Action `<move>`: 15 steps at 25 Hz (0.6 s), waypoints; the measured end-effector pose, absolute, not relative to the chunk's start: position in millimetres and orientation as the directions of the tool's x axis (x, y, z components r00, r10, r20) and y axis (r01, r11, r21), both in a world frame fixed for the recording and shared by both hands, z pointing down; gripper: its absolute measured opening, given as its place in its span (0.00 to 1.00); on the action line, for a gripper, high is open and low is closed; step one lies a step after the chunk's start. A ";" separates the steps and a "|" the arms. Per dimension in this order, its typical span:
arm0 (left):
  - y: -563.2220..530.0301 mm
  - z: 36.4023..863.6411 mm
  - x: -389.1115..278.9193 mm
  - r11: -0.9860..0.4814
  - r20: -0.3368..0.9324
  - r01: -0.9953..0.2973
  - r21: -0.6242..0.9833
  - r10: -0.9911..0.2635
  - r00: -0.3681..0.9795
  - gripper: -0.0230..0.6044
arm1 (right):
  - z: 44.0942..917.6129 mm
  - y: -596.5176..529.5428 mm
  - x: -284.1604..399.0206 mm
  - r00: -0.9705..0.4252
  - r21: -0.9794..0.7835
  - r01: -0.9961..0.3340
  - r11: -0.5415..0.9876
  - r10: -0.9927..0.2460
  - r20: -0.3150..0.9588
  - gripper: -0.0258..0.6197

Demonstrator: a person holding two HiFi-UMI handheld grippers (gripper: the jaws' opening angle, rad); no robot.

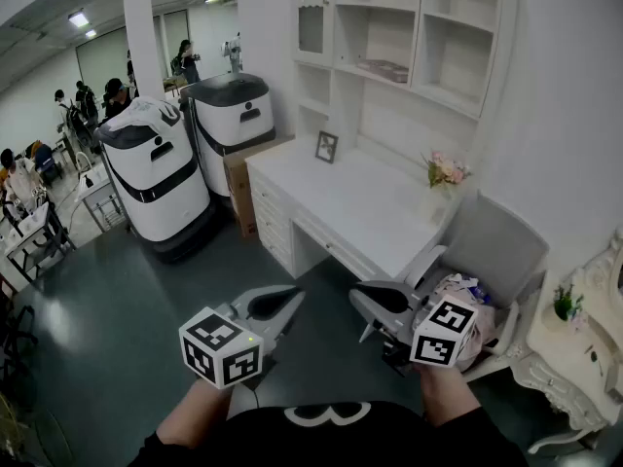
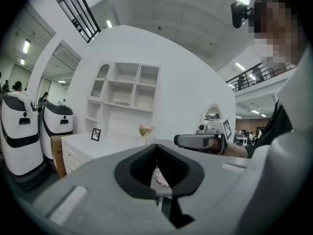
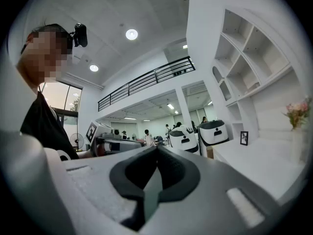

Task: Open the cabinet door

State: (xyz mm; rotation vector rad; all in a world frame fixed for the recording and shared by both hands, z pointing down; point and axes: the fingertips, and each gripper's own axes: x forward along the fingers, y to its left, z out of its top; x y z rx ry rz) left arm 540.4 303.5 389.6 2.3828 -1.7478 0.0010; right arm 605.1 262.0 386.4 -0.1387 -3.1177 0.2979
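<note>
A white desk (image 1: 365, 207) with a shelf hutch stands ahead against the wall. The hutch's narrow arched glass cabinet door (image 1: 311, 13) is at its upper left and looks closed; it also shows in the left gripper view (image 2: 99, 84) and the right gripper view (image 3: 217, 75). Both grippers hang low in front of me, far from the desk, tips turned towards each other. My left gripper (image 1: 292, 302) is shut with nothing between its jaws (image 2: 156, 147). My right gripper (image 1: 356, 300) is shut and empty too (image 3: 156, 149).
Two white-and-black machines (image 1: 156, 178) (image 1: 234, 125) and a cardboard box (image 1: 241, 178) stand left of the desk. A grey chair (image 1: 496, 251) holding clothes sits at the desk's right. A picture frame (image 1: 326, 146) and flowers (image 1: 443, 171) are on the desk. People work at tables at the far left.
</note>
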 end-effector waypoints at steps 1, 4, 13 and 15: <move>304.3 389.5 537.4 -0.291 0.109 -0.945 0.147 -0.945 0.308 0.05 | 386.4 262.8 601.6 -0.996 -0.188 0.086 0.978 0.088 -0.002 0.03; 307.1 389.9 527.1 -0.294 0.107 -0.945 0.143 -0.945 0.311 0.05 | 386.4 265.8 590.1 -0.996 -0.183 0.084 0.979 0.085 -0.002 0.03; 325.9 391.8 493.0 -0.301 0.095 -0.942 0.148 -0.944 0.317 0.05 | 386.2 284.0 563.7 -0.997 -0.156 0.073 0.985 0.074 0.000 0.03; 329.7 395.2 486.0 -0.301 0.095 -0.941 0.154 -0.943 0.318 0.05 | 391.3 286.6 559.6 -0.998 -0.164 0.066 0.984 0.067 0.004 0.03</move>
